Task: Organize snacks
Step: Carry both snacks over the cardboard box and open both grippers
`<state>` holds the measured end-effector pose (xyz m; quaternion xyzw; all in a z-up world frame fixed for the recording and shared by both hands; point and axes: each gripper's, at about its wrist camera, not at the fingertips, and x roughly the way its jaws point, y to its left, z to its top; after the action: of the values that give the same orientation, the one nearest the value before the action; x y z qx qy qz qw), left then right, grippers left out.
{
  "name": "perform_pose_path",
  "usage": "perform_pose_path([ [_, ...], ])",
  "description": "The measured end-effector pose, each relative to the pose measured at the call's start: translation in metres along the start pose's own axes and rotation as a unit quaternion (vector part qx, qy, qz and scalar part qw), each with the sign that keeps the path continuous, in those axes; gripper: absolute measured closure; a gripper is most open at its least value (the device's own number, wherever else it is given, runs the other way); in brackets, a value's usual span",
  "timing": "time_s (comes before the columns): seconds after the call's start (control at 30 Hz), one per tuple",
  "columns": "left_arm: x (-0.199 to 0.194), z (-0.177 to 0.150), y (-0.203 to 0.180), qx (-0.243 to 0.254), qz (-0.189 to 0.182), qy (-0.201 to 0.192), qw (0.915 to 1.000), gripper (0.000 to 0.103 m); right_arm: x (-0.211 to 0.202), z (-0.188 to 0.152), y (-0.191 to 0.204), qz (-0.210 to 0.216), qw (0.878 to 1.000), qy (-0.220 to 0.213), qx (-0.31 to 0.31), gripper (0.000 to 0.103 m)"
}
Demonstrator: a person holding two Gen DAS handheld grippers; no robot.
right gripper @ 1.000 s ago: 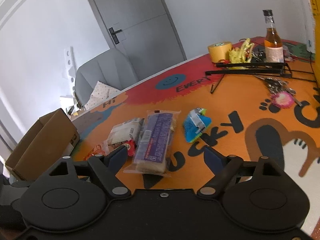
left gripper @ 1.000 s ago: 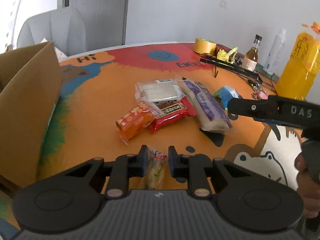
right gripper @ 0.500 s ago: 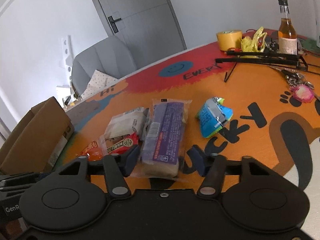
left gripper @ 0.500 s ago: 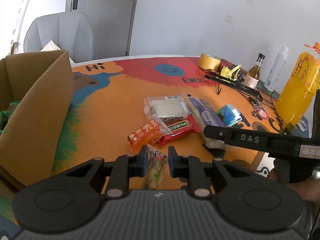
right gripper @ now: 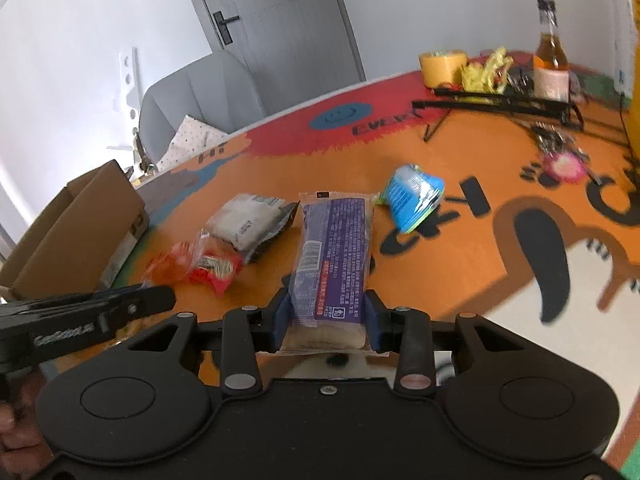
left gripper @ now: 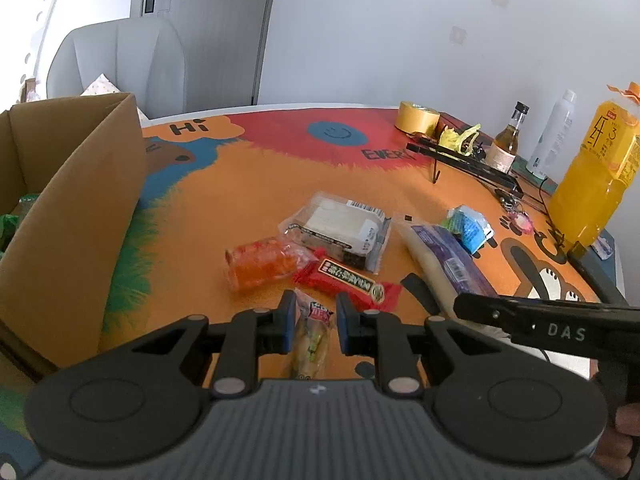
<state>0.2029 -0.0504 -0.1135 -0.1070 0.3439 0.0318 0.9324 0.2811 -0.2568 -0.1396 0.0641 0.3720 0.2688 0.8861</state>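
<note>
While both hand-held grippers are loaded, the risks sit mostly with the right one. The right hand-held gripper [right gripper: 326, 320] is pinching the near end of a long purple packet [right gripper: 332, 256], pads against its sides, while the far end lies out toward the loose snacks on the counter [right gripper: 460, 264]. Held only at one end, the soft packet could sag, swing or slide out during a lift — and it might brush the blue bag [right gripper: 414, 196] just beside it. The left hand-held gripper [left gripper: 314, 322] is pressed nearly together on a small clear packet [left gripper: 314, 332], which is thin and slippery-looking, so a quick move toward the cardboard box [left gripper: 72, 208] might shake it loose. The two tools also work close together; a crossing path could knock them.

The left wrist view shows the box's open inside with something green in it, the tall yellow bottle [left gripper: 592, 172], and the right tool's arm reaching in from the side. It also lays out the orange packet [left gripper: 264, 264], red bar [left gripper: 348, 280] and white packet [left gripper: 340, 228] plainly. The right wrist view shows the purple packet's grip itself, hidden from the left camera, though it is slightly blurred.
</note>
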Motion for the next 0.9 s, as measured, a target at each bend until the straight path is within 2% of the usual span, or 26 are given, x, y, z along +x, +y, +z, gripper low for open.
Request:
perform_pose_path([
  [0.1, -0.002, 0.0, -0.001, 0.001, 0.0, -0.003, 1.0, 0.083, -0.001, 0.002, 0.007, -0.017, 1.0, -0.016, -0.019, 0.051],
  [0.2, -0.005, 0.001, -0.001, -0.002, 0.003, -0.007, 1.0, 0.083, 0.006, 0.006, 0.012, -0.018, 0.999, -0.025, -0.025, 0.049],
  [0.23, -0.006, 0.001, 0.0, -0.004, 0.003, -0.008, 1.0, 0.083, 0.011, 0.007, 0.013, -0.027, 0.999, -0.023, -0.028, 0.049],
  [0.33, -0.013, 0.003, 0.001, -0.005, 0.007, -0.017, 0.9998, 0.083, 0.019, 0.003, 0.01, -0.043, 0.998, -0.021, -0.028, 0.065],
  [0.43, -0.018, 0.006, 0.002, -0.008, 0.011, -0.024, 0.9996, 0.083, 0.015, 0.0, 0.012, -0.042, 0.998, -0.02, -0.038, 0.071],
  [0.9, -0.049, 0.026, 0.008, -0.014, 0.023, -0.071, 0.9971, 0.083, -0.018, 0.006, 0.018, -0.029, 0.997, -0.062, -0.018, 0.073],
])
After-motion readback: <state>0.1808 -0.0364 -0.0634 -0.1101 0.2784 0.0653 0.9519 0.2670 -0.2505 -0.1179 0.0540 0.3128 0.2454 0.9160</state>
